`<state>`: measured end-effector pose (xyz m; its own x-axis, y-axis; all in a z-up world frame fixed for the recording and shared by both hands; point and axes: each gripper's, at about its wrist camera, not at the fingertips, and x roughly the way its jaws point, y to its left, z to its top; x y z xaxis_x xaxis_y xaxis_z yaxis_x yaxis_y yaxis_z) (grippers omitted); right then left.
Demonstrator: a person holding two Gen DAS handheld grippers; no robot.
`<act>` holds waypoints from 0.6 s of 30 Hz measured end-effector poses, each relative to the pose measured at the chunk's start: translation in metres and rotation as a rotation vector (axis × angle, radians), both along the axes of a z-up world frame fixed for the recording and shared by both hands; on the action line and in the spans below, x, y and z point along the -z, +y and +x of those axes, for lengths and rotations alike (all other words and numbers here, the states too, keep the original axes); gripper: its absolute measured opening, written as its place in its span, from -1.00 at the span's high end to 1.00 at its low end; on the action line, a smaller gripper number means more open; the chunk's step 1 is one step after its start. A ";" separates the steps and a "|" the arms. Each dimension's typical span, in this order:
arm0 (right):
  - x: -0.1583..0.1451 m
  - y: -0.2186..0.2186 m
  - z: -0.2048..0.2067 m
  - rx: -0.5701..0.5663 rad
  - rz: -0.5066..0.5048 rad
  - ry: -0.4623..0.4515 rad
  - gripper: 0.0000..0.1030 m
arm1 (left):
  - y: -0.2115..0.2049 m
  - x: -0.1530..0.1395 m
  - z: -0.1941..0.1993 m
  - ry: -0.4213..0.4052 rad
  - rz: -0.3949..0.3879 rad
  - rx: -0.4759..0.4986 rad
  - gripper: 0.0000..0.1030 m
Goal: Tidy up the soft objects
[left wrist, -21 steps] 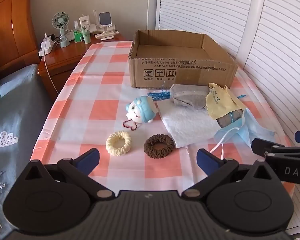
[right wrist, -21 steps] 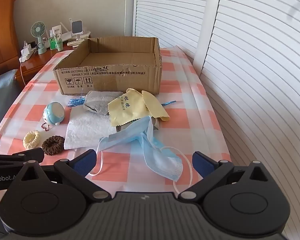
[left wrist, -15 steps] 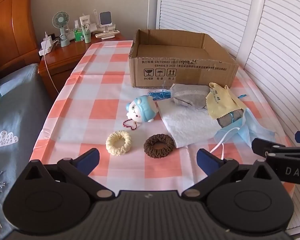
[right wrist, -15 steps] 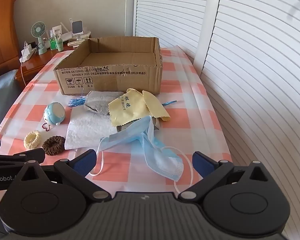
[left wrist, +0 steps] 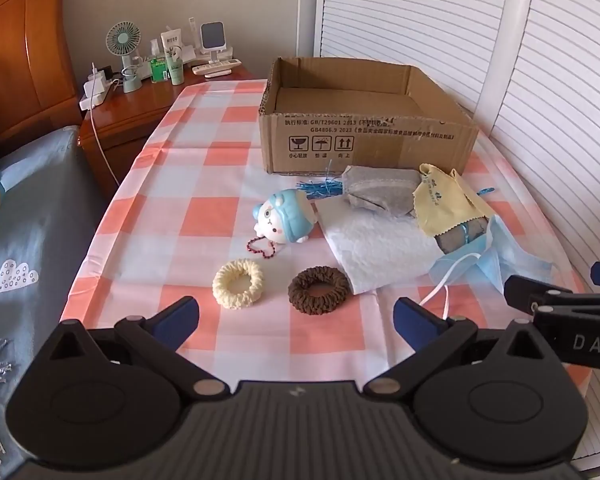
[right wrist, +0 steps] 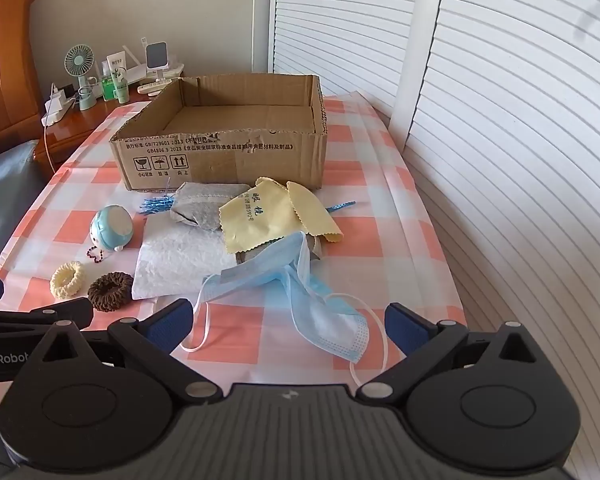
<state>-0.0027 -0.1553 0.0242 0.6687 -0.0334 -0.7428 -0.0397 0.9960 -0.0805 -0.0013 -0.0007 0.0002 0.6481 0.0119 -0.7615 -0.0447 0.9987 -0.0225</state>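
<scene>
An open cardboard box [left wrist: 364, 148] [right wrist: 224, 160] stands at the back of the checked tablecloth. In front of it lie a blue plush toy [left wrist: 286, 216] [right wrist: 111, 228], a cream scrunchie [left wrist: 238, 283] [right wrist: 67, 279], a brown scrunchie [left wrist: 319, 290] [right wrist: 110, 291], a white cloth [left wrist: 376, 246] [right wrist: 180, 256], a grey pouch [left wrist: 380, 190] [right wrist: 204, 204], a yellow lens cloth [left wrist: 446, 204] [right wrist: 268, 212] and a blue face mask [left wrist: 496, 258] [right wrist: 300, 280]. My left gripper [left wrist: 296, 318] is open and empty, just short of the scrunchies. My right gripper [right wrist: 288, 320] is open and empty, over the mask's near end.
A wooden nightstand [left wrist: 128, 108] with a small fan [left wrist: 122, 54], bottles and a charger stands at the back left. A bed with a grey-blue cover [left wrist: 24, 232] runs along the table's left side. White louvred doors [right wrist: 500, 120] close off the right side.
Both grippers have shifted slightly forward over the table. The objects have not moved.
</scene>
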 end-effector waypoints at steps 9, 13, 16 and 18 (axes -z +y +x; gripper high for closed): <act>0.000 0.000 0.000 -0.001 0.002 0.000 -1.00 | 0.000 0.000 0.000 0.000 -0.002 -0.001 -0.99; -0.001 0.000 0.000 -0.001 0.003 -0.001 -1.00 | -0.001 0.000 0.000 -0.001 -0.001 -0.003 -0.99; -0.001 0.000 0.000 -0.001 0.004 -0.001 -1.00 | 0.000 0.001 0.001 -0.001 -0.004 -0.005 -0.99; -0.001 0.000 0.000 -0.002 0.003 -0.001 -1.00 | 0.000 0.001 0.000 -0.001 -0.003 -0.005 -0.99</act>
<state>-0.0030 -0.1557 0.0253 0.6695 -0.0300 -0.7422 -0.0414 0.9961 -0.0776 -0.0008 -0.0010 -0.0006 0.6488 0.0129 -0.7609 -0.0494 0.9985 -0.0252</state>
